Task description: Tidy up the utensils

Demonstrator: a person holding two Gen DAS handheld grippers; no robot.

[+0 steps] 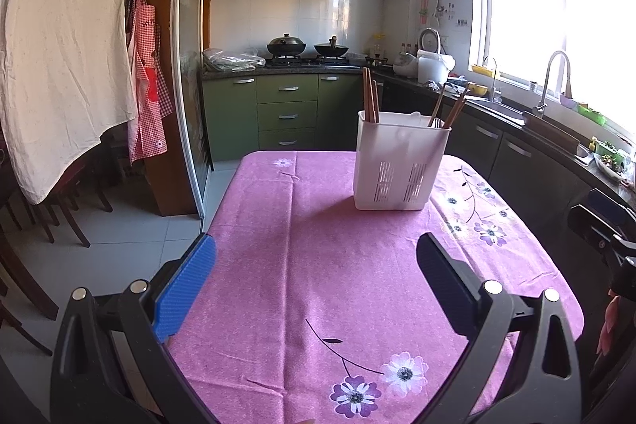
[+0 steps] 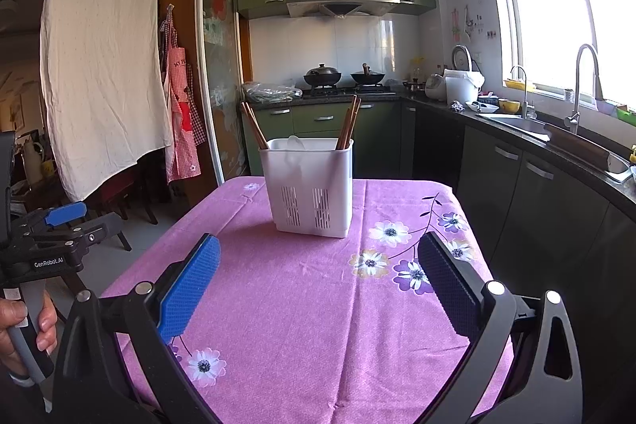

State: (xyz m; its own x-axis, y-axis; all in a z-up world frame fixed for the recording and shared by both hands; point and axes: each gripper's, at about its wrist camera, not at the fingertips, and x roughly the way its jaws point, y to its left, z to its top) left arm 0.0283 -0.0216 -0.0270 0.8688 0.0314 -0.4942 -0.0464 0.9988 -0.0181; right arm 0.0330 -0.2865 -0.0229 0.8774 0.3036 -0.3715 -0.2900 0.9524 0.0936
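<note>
A white slotted utensil holder stands upright on the pink flowered tablecloth; it also shows in the right wrist view. Brown chopsticks stick up at its left side and more chopsticks lean at its right, with a fork tip beside them. In the right wrist view chopsticks lean left and others stand right. My left gripper is open and empty above the cloth, short of the holder. My right gripper is open and empty, also short of the holder.
The table stands in a kitchen with dark counter cabinets and a sink close on the right. Chairs and a hanging white sheet are at the left. The left gripper body shows at the right view's left edge.
</note>
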